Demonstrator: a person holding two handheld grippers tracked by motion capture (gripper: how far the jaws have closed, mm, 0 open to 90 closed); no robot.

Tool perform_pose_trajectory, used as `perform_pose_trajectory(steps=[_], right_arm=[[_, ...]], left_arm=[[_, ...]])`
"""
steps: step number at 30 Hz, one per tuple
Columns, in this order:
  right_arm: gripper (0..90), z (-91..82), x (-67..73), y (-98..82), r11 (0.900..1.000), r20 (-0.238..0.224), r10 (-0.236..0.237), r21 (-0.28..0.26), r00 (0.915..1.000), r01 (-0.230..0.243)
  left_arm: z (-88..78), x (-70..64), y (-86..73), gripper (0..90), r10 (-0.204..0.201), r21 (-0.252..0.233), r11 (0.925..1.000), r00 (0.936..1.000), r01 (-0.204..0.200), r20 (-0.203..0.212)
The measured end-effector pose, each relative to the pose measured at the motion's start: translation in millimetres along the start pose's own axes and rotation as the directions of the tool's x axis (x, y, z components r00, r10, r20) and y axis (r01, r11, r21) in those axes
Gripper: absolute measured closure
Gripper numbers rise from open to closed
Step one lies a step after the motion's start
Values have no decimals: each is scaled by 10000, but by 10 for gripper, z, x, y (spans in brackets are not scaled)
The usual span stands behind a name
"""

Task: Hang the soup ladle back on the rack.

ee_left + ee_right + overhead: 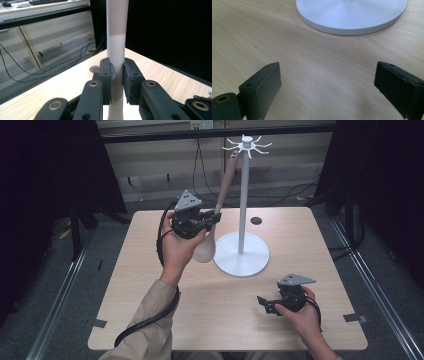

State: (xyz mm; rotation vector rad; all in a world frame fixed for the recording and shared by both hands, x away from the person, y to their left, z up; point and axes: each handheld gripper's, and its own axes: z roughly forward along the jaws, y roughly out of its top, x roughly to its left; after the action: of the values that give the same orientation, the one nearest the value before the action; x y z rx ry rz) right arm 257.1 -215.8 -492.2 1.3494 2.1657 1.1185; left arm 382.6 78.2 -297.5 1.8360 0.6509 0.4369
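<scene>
- One white metal hook stand (243, 195), round base, on the pale wooden surface (150, 310).
- One beige long-handled spoon (223, 195); left gripper (212, 218) jaws clamped on its handle.
- Right gripper (263, 304): jaws apart.

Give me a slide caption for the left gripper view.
Left gripper shut on the spoon handle, held upright above the wooden table.

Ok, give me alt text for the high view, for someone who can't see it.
The left gripper is shut on the handle of a beige spoon hanging from a hook of a white rack on a wooden table. The right gripper rests open near the table's front right, holding nothing.
</scene>
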Motion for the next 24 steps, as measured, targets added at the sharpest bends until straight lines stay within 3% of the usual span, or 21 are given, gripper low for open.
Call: perform_pose_trajectory(steps=[24], right_arm=[[69, -12, -16, 4, 10000, -82, -33, -29, 10000, 33]], left_arm=[[369, -22, -6, 769, 0, -161, 9999, 9999, -2, -116]])
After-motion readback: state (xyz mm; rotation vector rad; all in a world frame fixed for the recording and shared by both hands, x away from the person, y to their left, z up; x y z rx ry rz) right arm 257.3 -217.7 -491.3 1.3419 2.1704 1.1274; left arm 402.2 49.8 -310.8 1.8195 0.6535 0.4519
